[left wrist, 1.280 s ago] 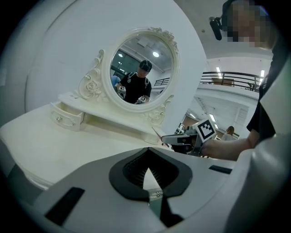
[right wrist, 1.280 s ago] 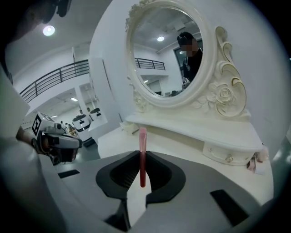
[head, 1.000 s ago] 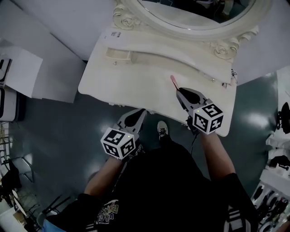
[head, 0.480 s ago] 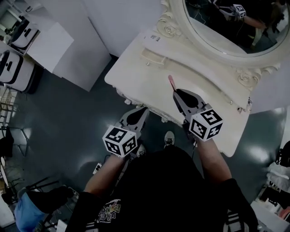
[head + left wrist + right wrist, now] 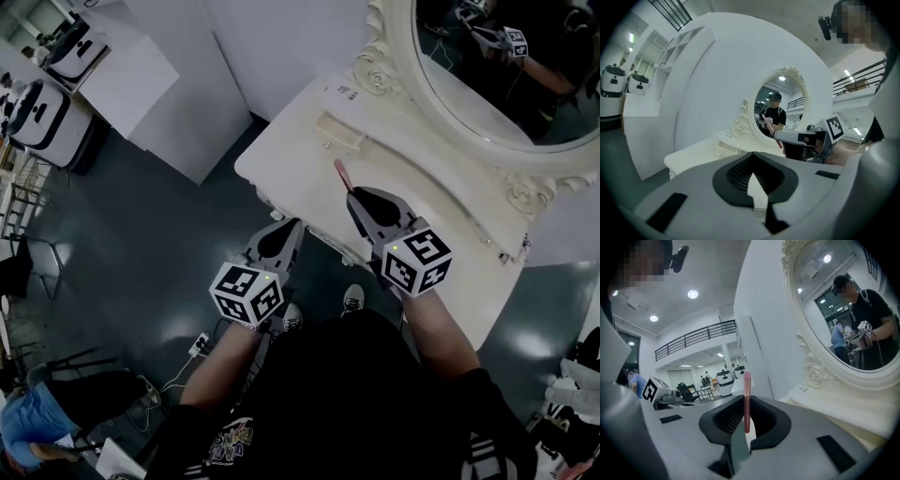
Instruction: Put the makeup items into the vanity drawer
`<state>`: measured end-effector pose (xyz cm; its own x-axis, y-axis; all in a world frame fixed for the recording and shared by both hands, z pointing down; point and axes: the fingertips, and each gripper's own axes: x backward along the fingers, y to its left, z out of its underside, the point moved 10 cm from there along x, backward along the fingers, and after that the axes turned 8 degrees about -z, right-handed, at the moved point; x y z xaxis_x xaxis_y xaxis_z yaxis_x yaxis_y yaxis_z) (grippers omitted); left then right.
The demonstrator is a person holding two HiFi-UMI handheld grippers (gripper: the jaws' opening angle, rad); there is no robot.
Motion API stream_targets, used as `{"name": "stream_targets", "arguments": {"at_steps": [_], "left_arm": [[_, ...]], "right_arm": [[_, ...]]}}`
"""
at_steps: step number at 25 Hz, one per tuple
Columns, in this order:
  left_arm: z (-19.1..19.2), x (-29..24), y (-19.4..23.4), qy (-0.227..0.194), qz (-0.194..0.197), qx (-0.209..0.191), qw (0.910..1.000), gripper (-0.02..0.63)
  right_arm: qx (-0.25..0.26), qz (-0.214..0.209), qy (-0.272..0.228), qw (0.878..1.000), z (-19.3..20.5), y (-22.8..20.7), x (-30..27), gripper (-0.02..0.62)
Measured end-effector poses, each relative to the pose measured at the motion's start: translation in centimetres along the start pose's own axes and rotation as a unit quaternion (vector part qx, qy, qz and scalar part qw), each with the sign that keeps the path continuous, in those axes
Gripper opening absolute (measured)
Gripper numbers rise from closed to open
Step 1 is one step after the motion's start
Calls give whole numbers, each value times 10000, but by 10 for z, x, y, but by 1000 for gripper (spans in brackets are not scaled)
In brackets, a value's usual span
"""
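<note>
The cream vanity (image 5: 291,159) with its oval mirror (image 5: 497,84) fills the upper right of the head view. My right gripper (image 5: 351,196) hovers over the tabletop, shut on a slim pink makeup stick (image 5: 341,175) that pokes out past its tips. In the right gripper view the stick (image 5: 747,399) stands upright between the jaws (image 5: 746,426). My left gripper (image 5: 292,226) hangs in front of the vanity's front edge, over the floor, shut on nothing (image 5: 753,176). A low raised shelf (image 5: 339,129) runs along the mirror's base. I see no open drawer.
White cabinets (image 5: 141,84) and white machines (image 5: 37,112) stand at the upper left, across dark floor. A crouched person in blue (image 5: 37,422) is at the lower left. A plug and cable (image 5: 199,347) lie on the floor near my shoes (image 5: 353,298).
The head view has swung left, so the vanity now sits further up and right and more floor shows. Both grippers keep their pose; the right one still holds the pink stick.
</note>
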<state>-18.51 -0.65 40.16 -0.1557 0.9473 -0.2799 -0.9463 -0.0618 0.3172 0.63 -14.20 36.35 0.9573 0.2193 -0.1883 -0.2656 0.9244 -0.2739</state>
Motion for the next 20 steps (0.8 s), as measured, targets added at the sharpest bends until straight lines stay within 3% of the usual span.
{"name": "stream_targets", "arguments": {"at_steps": [13,20], "left_arm": [[9,-42,-20,75,-640,227,9977,2],[7,-64,-23,235,-452,109,9986,2]], "right_arm": [[77,-455,213,9987,-8,-54,-1,60],[34,-318,255,9992,-6,-71,-3,61]]}}
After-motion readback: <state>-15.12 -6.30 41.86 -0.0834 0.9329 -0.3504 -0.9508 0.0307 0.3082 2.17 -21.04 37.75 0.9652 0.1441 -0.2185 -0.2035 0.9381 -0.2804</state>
